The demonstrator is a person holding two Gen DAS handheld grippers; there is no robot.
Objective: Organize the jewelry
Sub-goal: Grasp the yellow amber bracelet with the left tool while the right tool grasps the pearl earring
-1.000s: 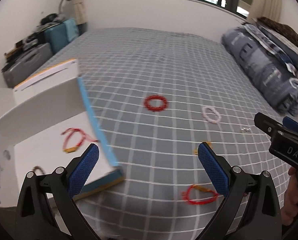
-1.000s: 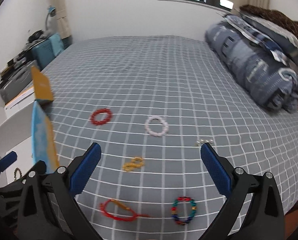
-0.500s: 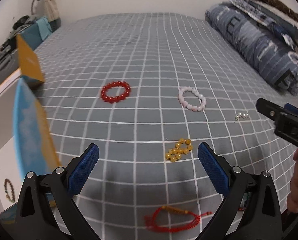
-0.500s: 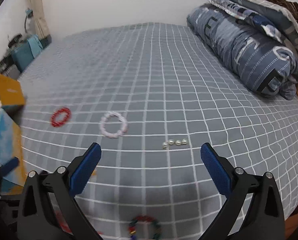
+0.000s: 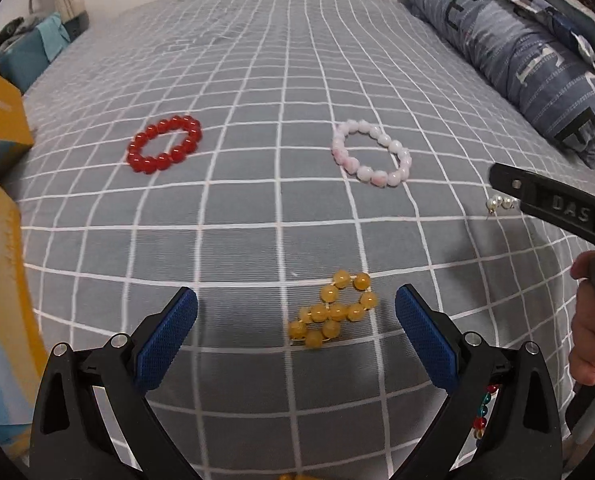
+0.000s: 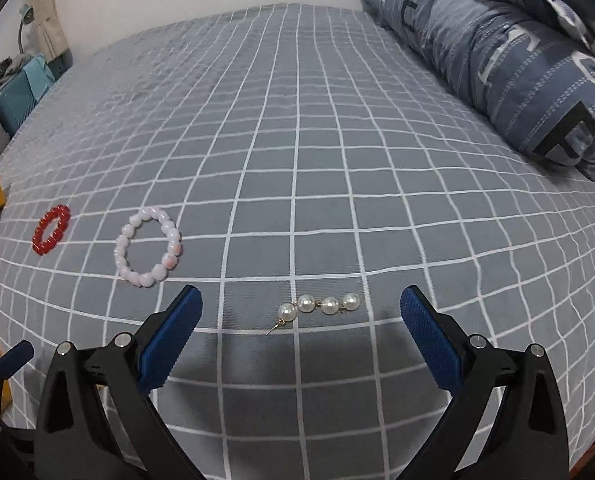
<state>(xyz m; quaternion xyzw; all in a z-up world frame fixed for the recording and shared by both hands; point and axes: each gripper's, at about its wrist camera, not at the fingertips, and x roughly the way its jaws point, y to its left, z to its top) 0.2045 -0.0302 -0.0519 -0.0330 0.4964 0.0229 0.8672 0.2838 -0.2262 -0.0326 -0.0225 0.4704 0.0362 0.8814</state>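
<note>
- Jewelry mostly lies loose on the gray checked bedsheet [image 5: 281, 208], so I judge the sorting far from finished: neither tool carries anything.
- Left gripper [image 5: 296, 322] is spread wide and empty, low over the yellow bead bracelet [image 5: 333, 312], which lies bunched between its blue pads [image 5: 165, 336] but apart from them.
- Right gripper [image 6: 301, 322] is likewise spread wide and empty, with the pearl earrings [image 6: 319, 306] lying in a short row between its fingers, untouched.
- Further up the sheet the red bead bracelet [image 5: 164, 144] and the pink bead bracelet [image 5: 371, 153] lie flat and well apart from each other; a multicolored bead bracelet [image 5: 482, 412] peeks out behind the left tool's right finger.
- The box [image 5: 1, 280] meant to receive the pieces shows only as a blue and orange wall at the left edge, so what it holds cannot be told now.
- A second ago the left camera looked into the open box, where a red cord bracelet and a small dark piece already lay; since then it has swung right and come down over the yellow beads.
- The right tool has likewise moved from a broad view of the bed to closing in on the pearls, both pairs of fingers staying apart throughout.
</note>
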